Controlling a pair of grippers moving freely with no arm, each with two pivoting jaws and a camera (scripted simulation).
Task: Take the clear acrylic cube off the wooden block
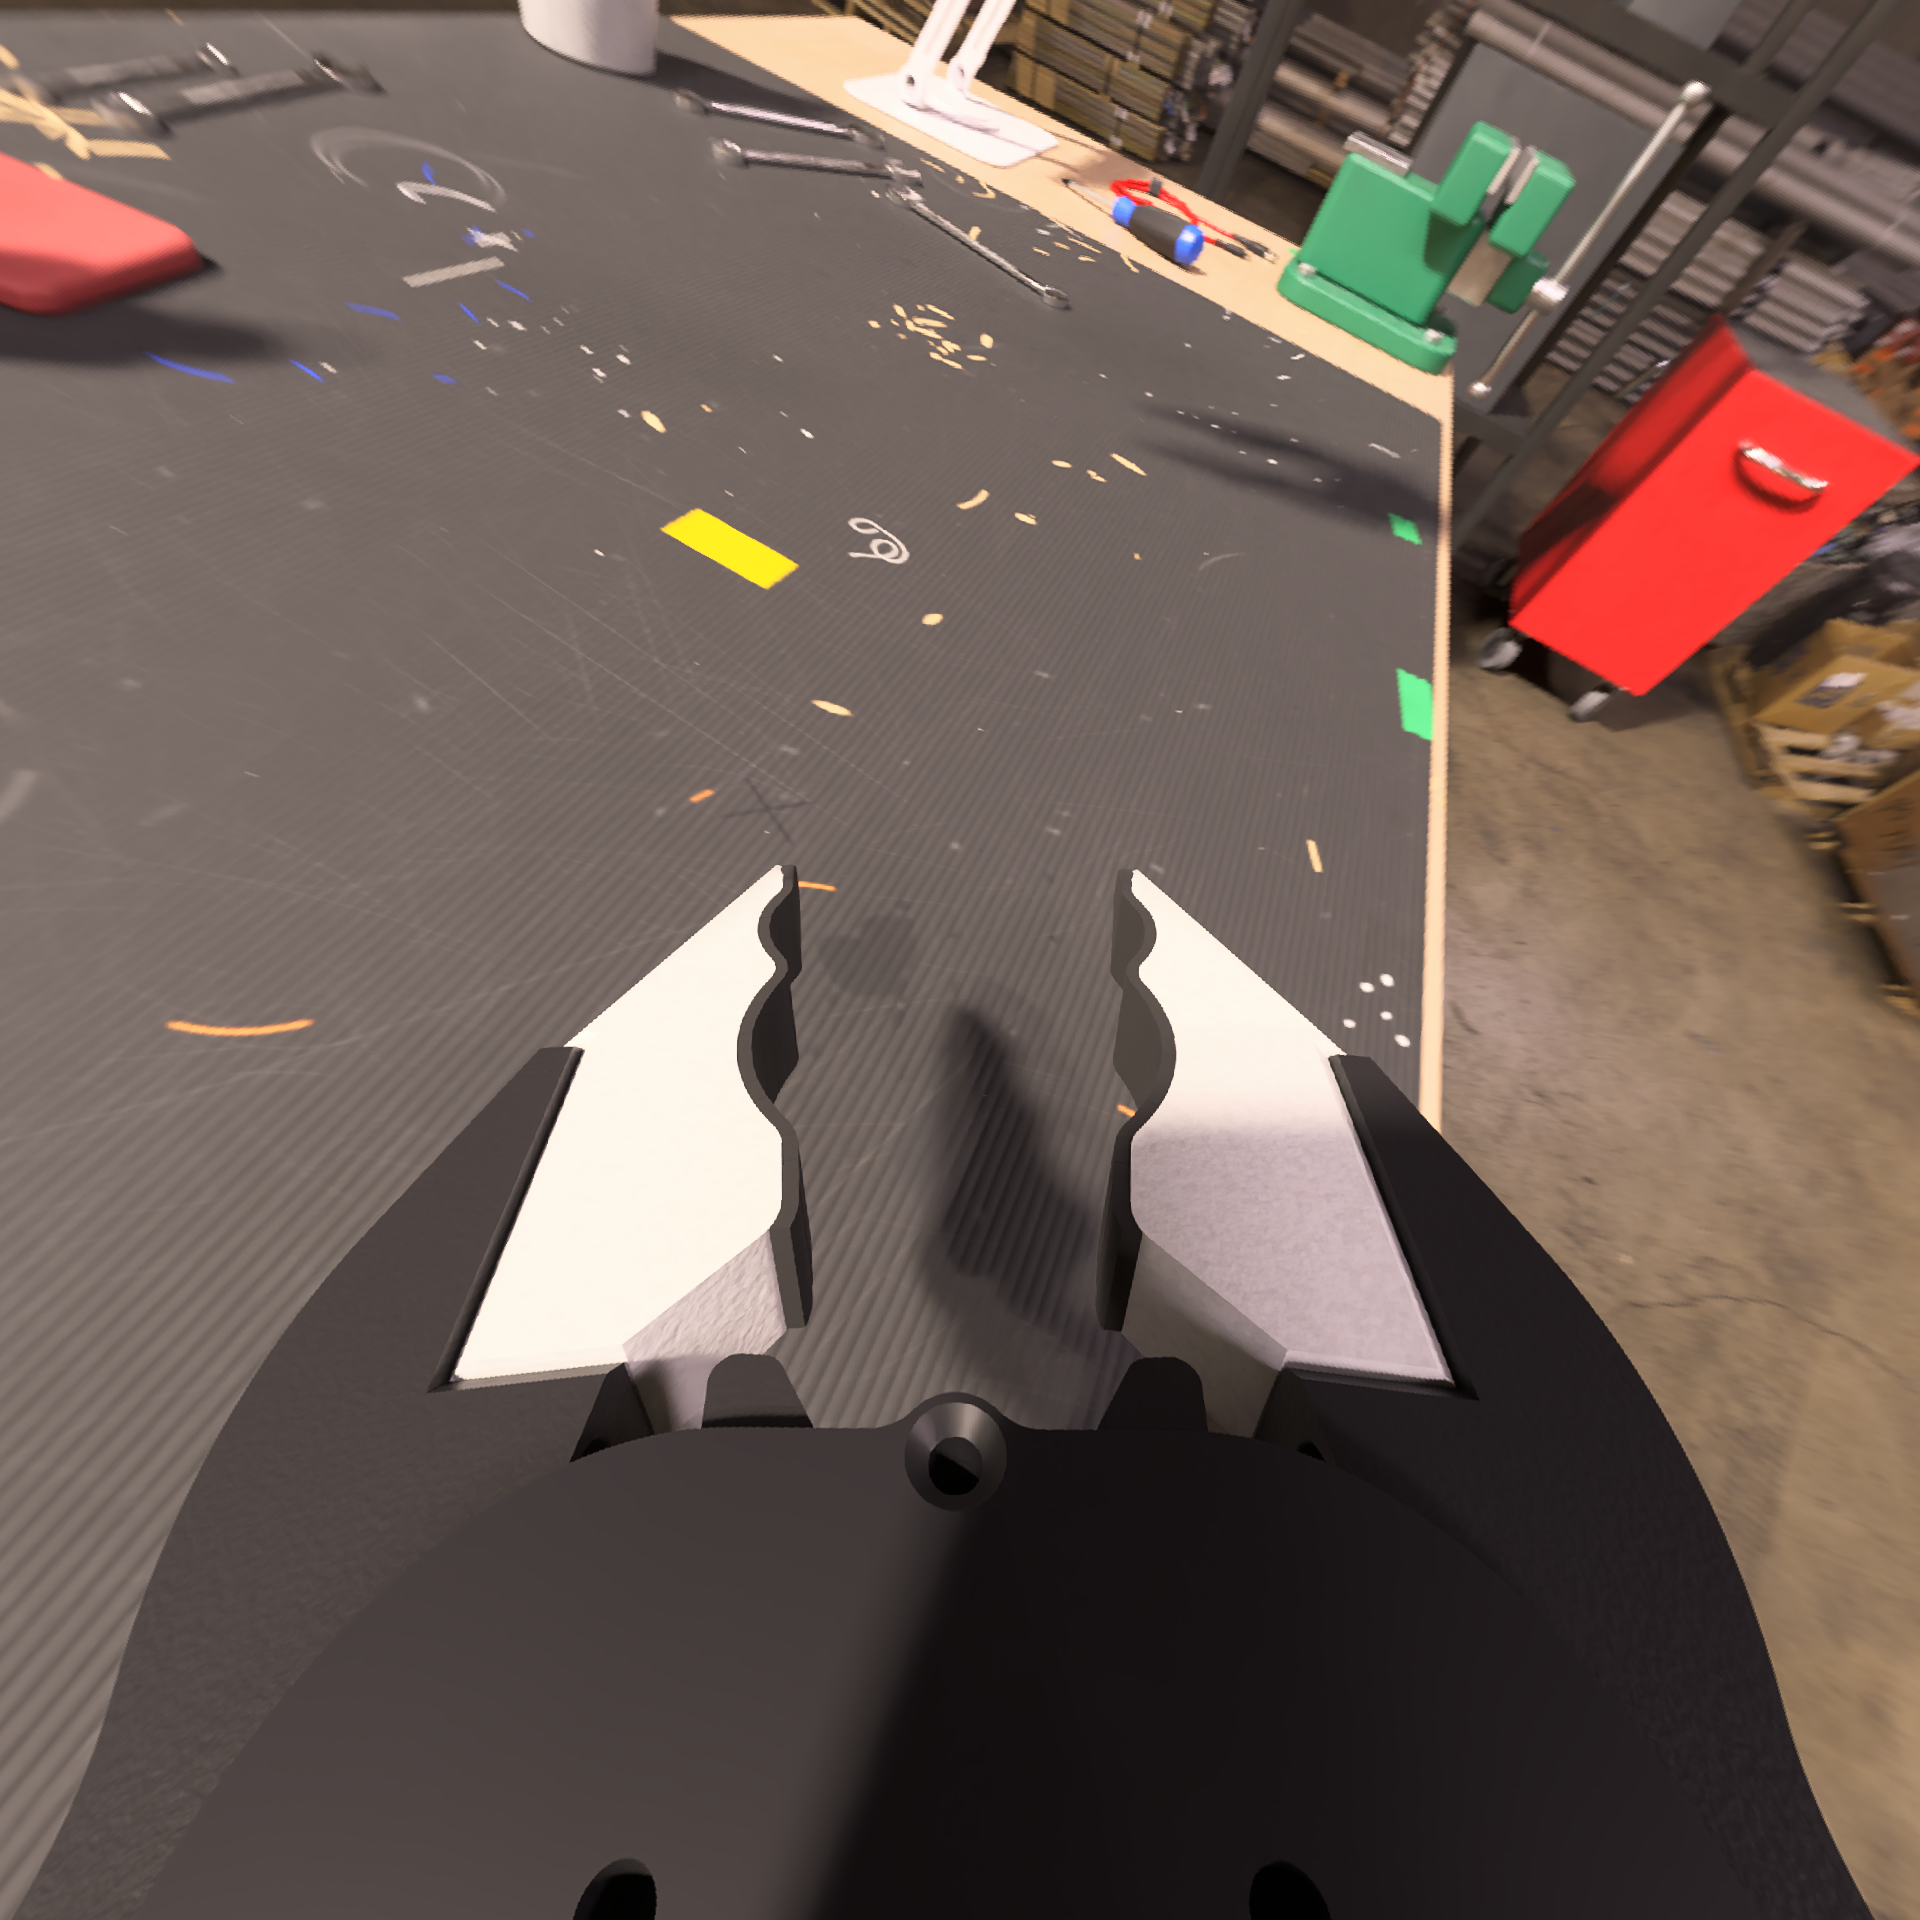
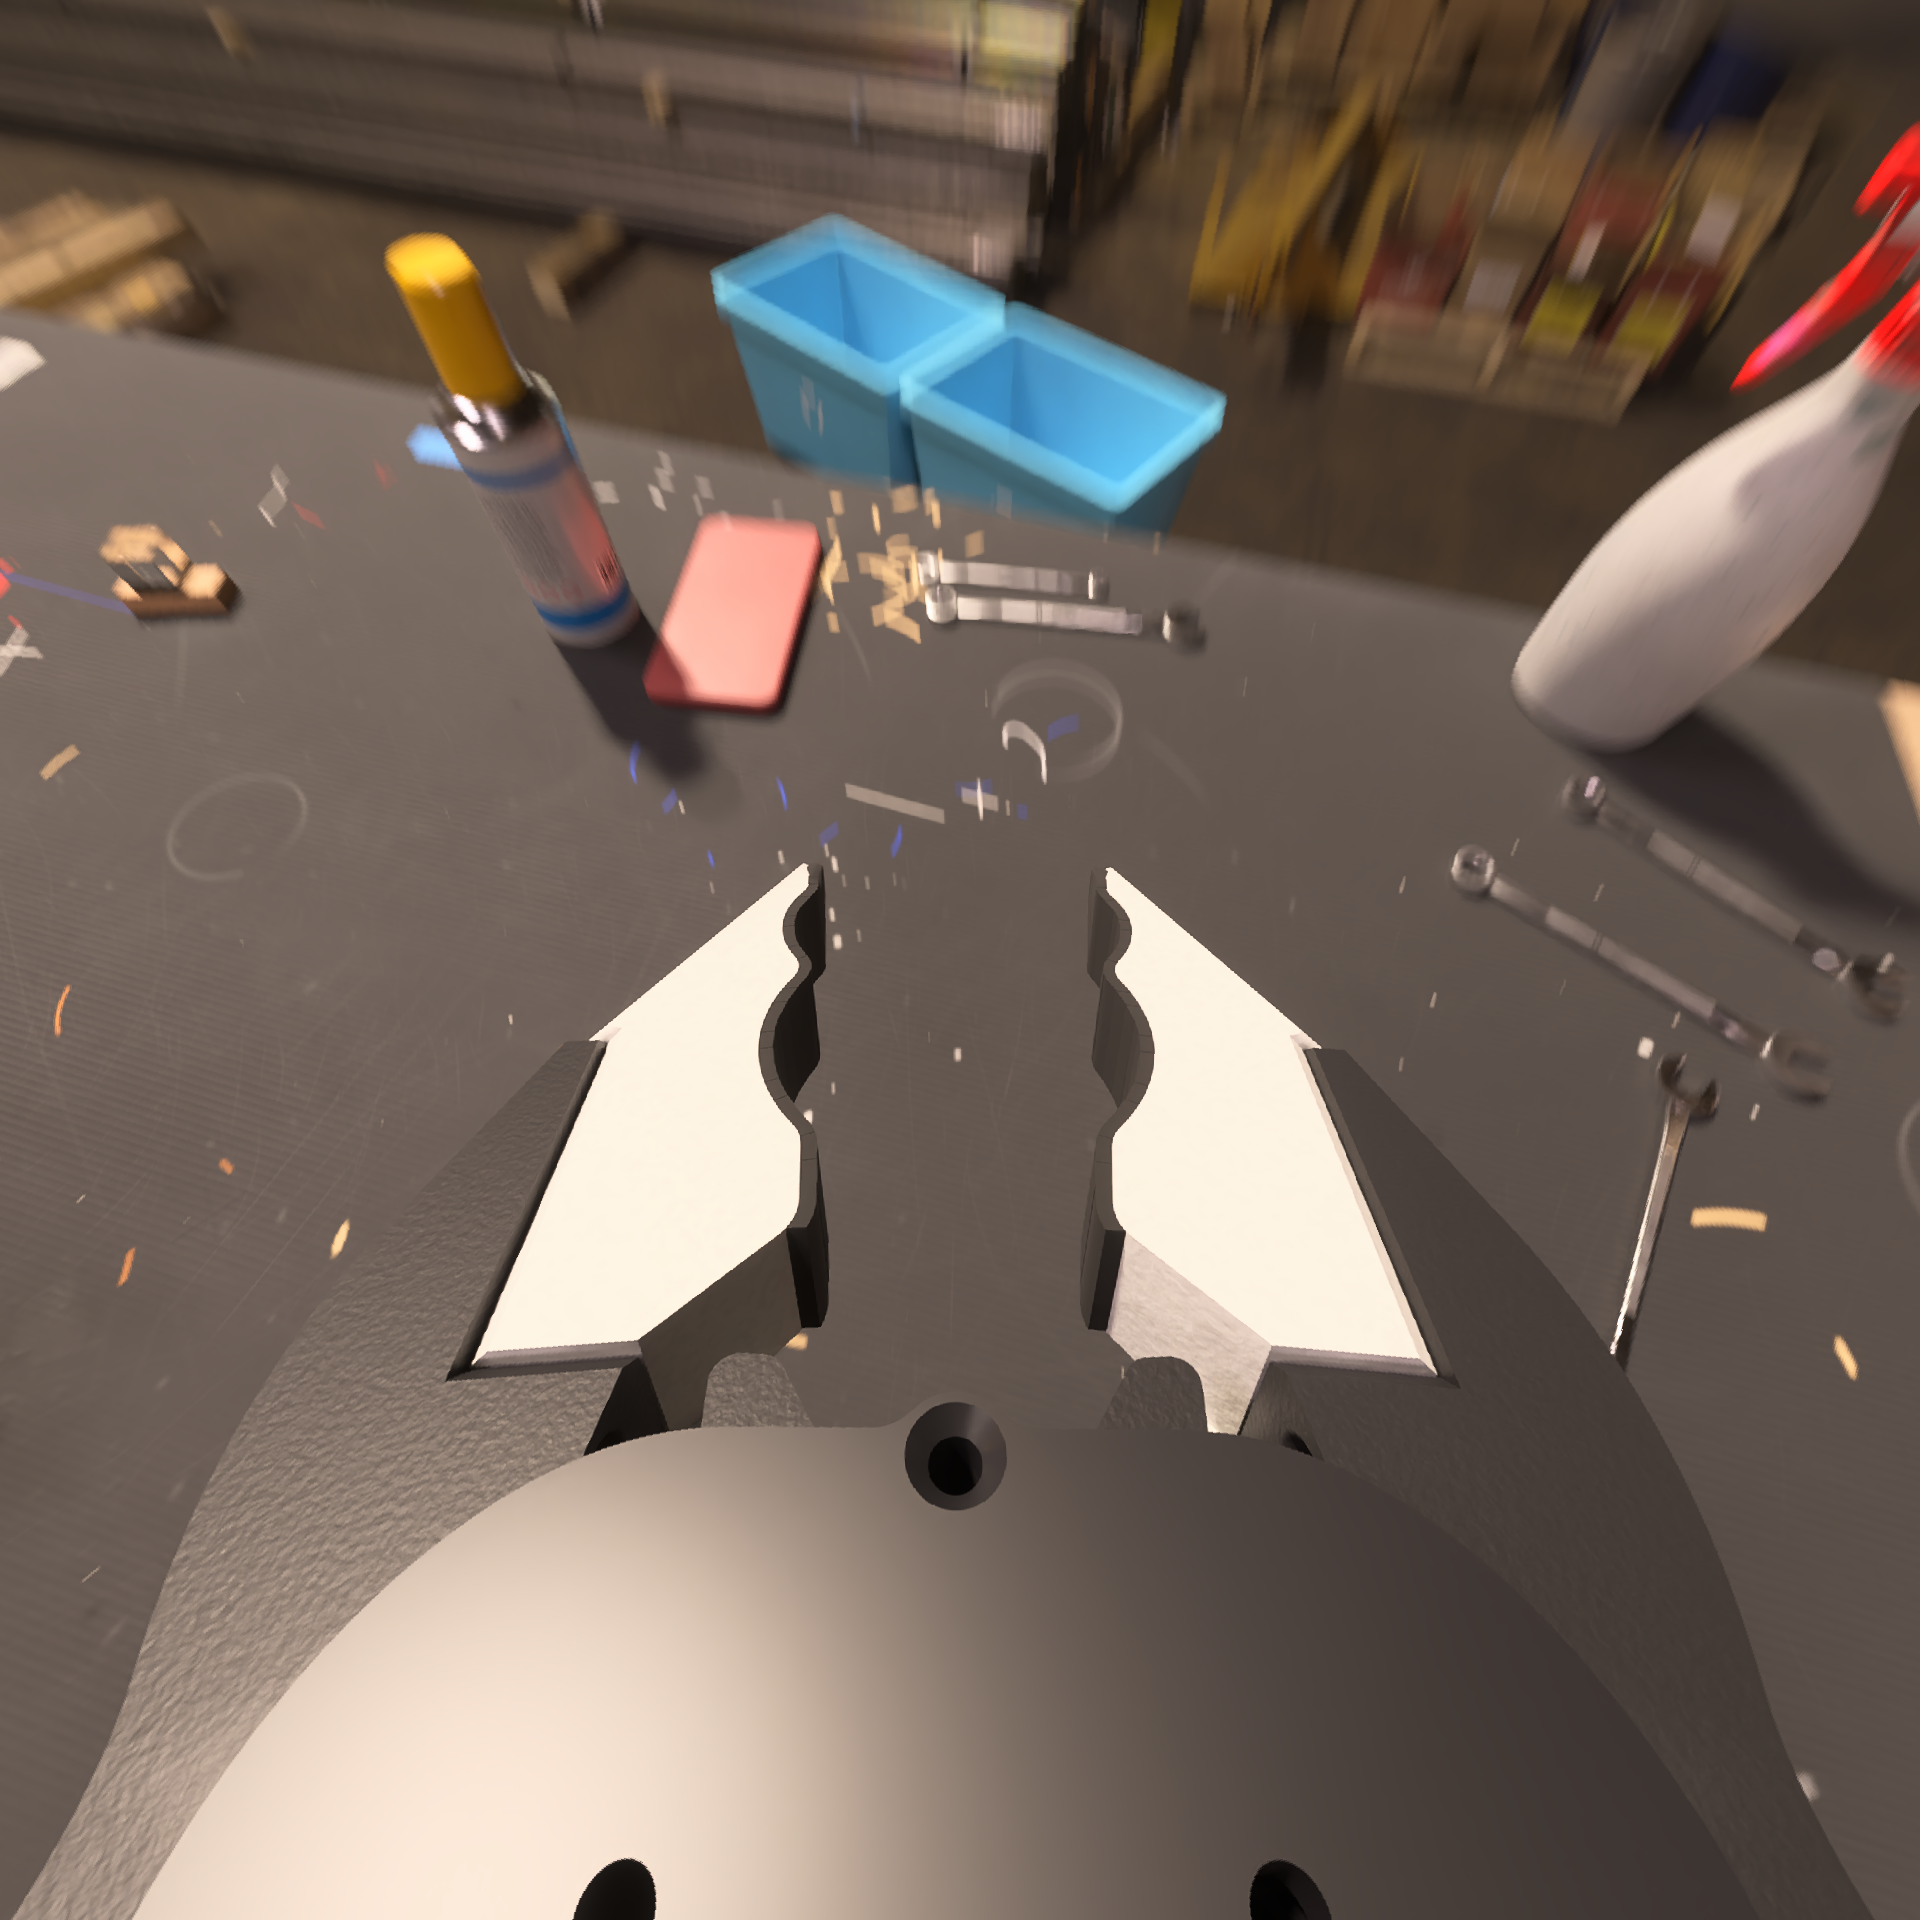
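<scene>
In the right wrist view a small wooden block (image 2: 197, 601) lies on the dark mat at the far left. A small see-through cube (image 2: 145, 556) sits on top of it, blurred. My right gripper (image 2: 956, 878) is open and empty, low over the mat, well to the right of the block and nearer to me. My left gripper (image 1: 956, 873) is open and empty above bare mat near the table's right edge. The block and the cube do not show in the left wrist view.
The right wrist view shows an upright yellow-capped can (image 2: 520, 457), a flat red pad (image 2: 732, 613), two blue bins (image 2: 966, 384), a white spray bottle (image 2: 1704, 582) and wrenches (image 2: 1621, 956). The left wrist view shows a green vise (image 1: 1423, 244), a red tool cart (image 1: 1683, 520) and the table edge (image 1: 1439, 727).
</scene>
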